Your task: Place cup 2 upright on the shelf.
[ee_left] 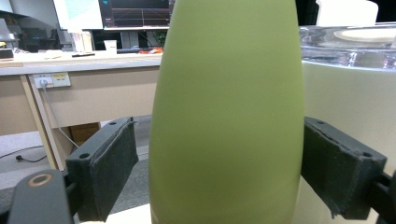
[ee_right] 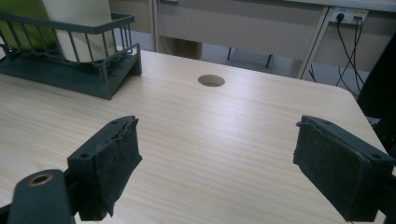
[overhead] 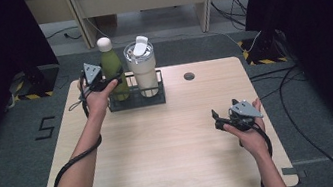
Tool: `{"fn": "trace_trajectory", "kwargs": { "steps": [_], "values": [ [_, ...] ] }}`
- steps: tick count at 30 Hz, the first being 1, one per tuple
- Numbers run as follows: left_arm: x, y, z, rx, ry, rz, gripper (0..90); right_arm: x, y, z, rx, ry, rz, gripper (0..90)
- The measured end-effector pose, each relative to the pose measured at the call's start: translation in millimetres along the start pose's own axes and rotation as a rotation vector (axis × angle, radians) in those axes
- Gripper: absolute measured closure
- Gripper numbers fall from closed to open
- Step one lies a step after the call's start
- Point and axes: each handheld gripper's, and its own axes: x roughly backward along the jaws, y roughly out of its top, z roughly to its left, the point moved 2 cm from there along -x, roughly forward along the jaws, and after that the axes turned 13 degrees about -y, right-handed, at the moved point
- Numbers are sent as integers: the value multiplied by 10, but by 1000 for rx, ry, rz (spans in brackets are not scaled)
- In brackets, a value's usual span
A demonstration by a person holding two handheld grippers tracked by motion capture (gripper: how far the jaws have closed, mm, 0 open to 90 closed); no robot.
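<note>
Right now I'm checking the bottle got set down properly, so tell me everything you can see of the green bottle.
The green bottle is a slim, matte olive-green flask, seemingly coated metal, tapering to a narrow neck with a rounded white cap on. It stands upright in the left end of the dark wire rack at the table's far side, close beside the cream tumbler. The left gripper straddles its body: in the left gripper view the left pad stands clear of it, while the right pad sits at its edge, contact unclear.
</note>
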Motion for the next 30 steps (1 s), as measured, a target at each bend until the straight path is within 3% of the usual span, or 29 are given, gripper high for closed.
{"fn": "trace_trajectory", "kwargs": {
  "steps": [30],
  "values": [
    [281, 47, -52, -34, 2, 8, 121, 7, 11, 10, 7, 1, -2, 140]
  ]
}}
